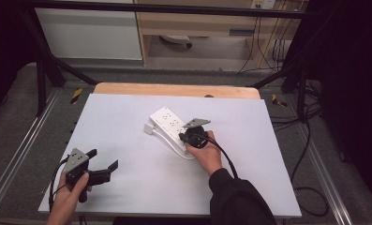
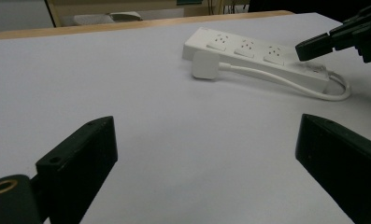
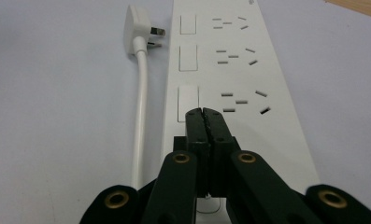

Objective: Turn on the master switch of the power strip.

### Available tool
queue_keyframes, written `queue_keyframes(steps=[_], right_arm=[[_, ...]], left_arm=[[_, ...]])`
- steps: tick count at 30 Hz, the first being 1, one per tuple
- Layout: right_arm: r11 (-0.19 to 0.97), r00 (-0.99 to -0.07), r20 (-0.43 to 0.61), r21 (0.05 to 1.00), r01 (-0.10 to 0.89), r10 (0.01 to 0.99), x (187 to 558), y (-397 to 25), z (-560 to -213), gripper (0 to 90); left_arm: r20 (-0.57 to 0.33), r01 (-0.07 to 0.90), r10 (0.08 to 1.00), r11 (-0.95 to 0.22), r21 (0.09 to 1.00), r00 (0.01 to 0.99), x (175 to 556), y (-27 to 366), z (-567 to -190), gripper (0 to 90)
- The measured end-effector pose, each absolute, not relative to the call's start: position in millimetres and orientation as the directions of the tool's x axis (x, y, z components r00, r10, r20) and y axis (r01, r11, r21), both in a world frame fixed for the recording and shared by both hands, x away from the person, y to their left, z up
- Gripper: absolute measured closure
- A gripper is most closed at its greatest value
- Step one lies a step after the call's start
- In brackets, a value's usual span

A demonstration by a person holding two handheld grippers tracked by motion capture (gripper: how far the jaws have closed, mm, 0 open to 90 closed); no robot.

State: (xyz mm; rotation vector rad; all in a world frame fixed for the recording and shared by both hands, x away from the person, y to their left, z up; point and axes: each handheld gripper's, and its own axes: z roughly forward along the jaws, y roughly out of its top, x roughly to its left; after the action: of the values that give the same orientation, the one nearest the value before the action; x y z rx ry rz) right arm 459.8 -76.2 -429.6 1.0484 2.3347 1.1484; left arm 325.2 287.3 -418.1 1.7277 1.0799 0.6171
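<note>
Over the power strip (image 3: 230,70), the right claw (image 3: 203,112) sits clenched, hiding its nearest switch's end; left claw (image 2: 206,154) released.

The strip (image 1: 170,124) is laid slantwise at the middle of the table (image 1: 127,122), its far end turned leftward. The plug (image 1: 148,128) is set just left of that far end — beside the strip, not in a socket. The cable (image 1: 170,142) is run along the strip's left edge. The right gripper (image 1: 185,137) is placed over the strip's near end; the left gripper (image 1: 102,164) is kept well apart, at the near left corner
</note>
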Motion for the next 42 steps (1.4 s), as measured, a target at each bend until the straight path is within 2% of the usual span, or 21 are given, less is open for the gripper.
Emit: queue_keyframes(steps=[8,42], right_arm=[[0.424,-0.677,-0.007,0.784,0.453,0.736,453,-81,-428,90.0],[0.414,-0.67,0.007,0.781,0.467,0.742,446,-88,-436,90.0]], left_arm=[[-0.069,0.383,0.876,-0.136,0.914,0.477,325,287,-418,5.6],[-0.069,0.385,0.877,-0.137,0.913,0.475,325,287,-418,5.7]])
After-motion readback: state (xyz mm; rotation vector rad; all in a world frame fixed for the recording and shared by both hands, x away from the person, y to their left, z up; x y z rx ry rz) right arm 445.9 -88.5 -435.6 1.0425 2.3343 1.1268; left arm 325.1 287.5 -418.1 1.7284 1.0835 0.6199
